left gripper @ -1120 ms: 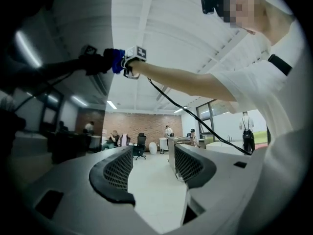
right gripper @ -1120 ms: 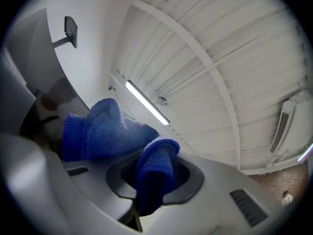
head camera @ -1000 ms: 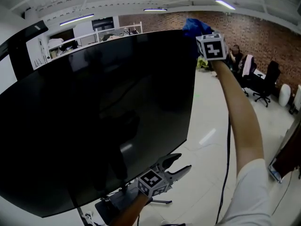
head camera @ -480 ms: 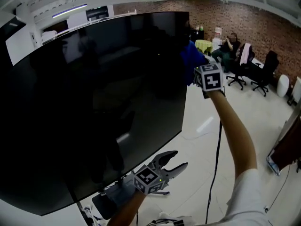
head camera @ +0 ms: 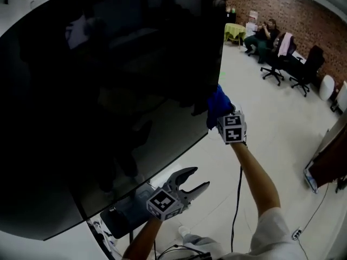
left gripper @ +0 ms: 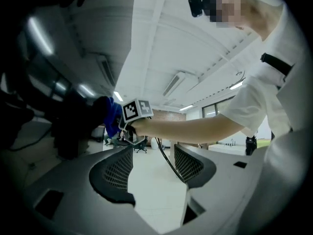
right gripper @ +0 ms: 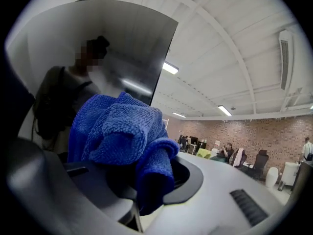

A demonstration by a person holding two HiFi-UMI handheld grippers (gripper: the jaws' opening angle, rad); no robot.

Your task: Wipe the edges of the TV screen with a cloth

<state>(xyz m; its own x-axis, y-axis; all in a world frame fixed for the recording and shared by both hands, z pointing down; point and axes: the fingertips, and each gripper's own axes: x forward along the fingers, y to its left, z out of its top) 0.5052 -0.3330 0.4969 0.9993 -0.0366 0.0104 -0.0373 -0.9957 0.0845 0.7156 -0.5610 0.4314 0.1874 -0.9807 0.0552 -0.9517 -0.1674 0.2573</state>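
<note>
A large black TV screen (head camera: 97,91) fills the left and middle of the head view. My right gripper (head camera: 217,115) is shut on a blue cloth (head camera: 218,106) and holds it against the screen's right edge, near the lower right corner. In the right gripper view the blue cloth (right gripper: 122,136) bulges between the jaws, with the screen's edge (right gripper: 164,53) running up behind it. My left gripper (head camera: 190,182) hangs open below the screen's lower edge, its jaws apart with nothing between them. The left gripper view looks past its fingers (left gripper: 117,168) at the right arm and the cloth (left gripper: 112,119).
The TV's stand base (head camera: 122,213) sits on the white floor under the screen. A black cable (head camera: 237,199) hangs from the right gripper. Office chairs (head camera: 295,72) and a seated person (head camera: 263,34) are at the far right by a brick wall.
My right gripper with the cloth has slid down the screen's right edge from the top corner to near the bottom corner. The left gripper has stayed open below the screen.
</note>
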